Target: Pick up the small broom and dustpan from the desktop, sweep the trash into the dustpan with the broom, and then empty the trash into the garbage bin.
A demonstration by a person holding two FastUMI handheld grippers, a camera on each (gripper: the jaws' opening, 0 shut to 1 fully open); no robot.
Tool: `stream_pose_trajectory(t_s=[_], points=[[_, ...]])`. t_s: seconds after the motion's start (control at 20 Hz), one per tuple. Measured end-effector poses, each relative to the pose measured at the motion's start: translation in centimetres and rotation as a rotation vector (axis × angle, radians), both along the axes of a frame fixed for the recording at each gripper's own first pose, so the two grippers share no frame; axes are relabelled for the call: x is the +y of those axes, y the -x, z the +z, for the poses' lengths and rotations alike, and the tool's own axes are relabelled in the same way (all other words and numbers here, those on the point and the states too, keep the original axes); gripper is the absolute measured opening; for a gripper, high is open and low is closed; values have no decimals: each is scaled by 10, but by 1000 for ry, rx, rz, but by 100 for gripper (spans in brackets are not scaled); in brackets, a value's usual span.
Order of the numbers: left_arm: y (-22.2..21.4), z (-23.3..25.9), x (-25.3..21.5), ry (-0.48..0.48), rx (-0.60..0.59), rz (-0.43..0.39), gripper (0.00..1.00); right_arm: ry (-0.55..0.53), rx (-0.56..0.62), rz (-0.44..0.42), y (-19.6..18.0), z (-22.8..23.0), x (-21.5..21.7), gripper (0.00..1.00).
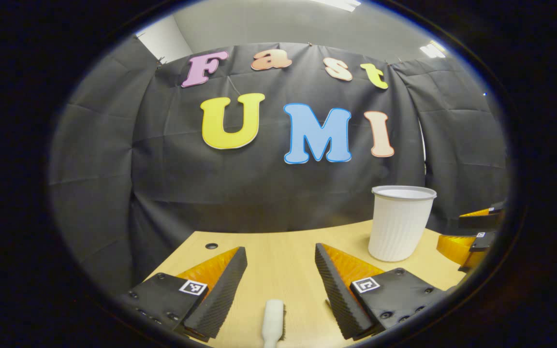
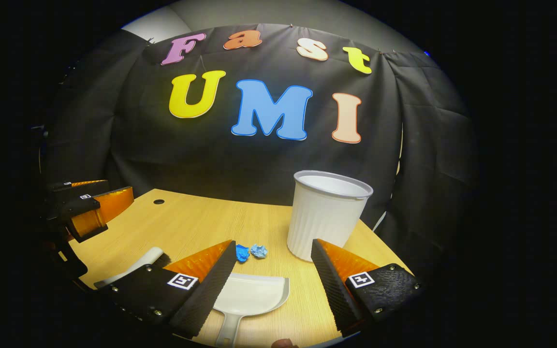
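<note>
In the left gripper view, the left gripper (image 1: 281,263) hangs just above the desk (image 1: 283,251) with its jaws spread wide and nothing between them. The broom (image 1: 273,328) lies on the desk below the gap, its white handle end pointing away from the camera and dark bristles just showing along its right edge; neither finger touches it. The bin (image 1: 399,223), a white ribbed tub, stands upright on the desk ahead and to the right, near the booth wall. Past it, at the right edge of this view, is the right gripper (image 1: 472,237). In the right gripper view, the right gripper (image 2: 273,263) is likewise wide open and holds nothing. The dustpan (image 2: 252,295) lies flat on the desk under the gap, nearer the left finger, its mouth facing away from the camera and its handle running toward the bottom edge. Just beyond the pan's front lip sit two small crumpled blue scraps of trash (image 2: 251,252), side by side and apart from the pan. The bin (image 2: 329,212) stands upright right of the trash, close behind the right finger. The broom (image 2: 136,266) lies at lower left, partly hidden behind the left finger, and the left gripper (image 2: 92,205) hovers over the desk's left side, jaws apart.
</note>
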State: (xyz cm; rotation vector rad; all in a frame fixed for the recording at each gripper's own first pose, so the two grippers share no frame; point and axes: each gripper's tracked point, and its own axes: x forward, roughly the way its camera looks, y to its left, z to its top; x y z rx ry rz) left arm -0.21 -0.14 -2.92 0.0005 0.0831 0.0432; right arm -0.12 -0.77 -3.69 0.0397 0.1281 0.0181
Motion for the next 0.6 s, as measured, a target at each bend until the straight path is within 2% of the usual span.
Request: stream_pose_trajectory(t_s=[0.2, 0.4, 0.6], points=[[5, -31, -3, 28, 101, -13, 95, -54, 95, 28, 2, -25, 6, 98], [7, -73, -8, 76, 236, -40, 94, -64, 214, 55, 5, -55, 12, 98], [14, -113, -1, 62, 368, -36, 94, -60, 320, 82, 8, -81, 20, 98]])
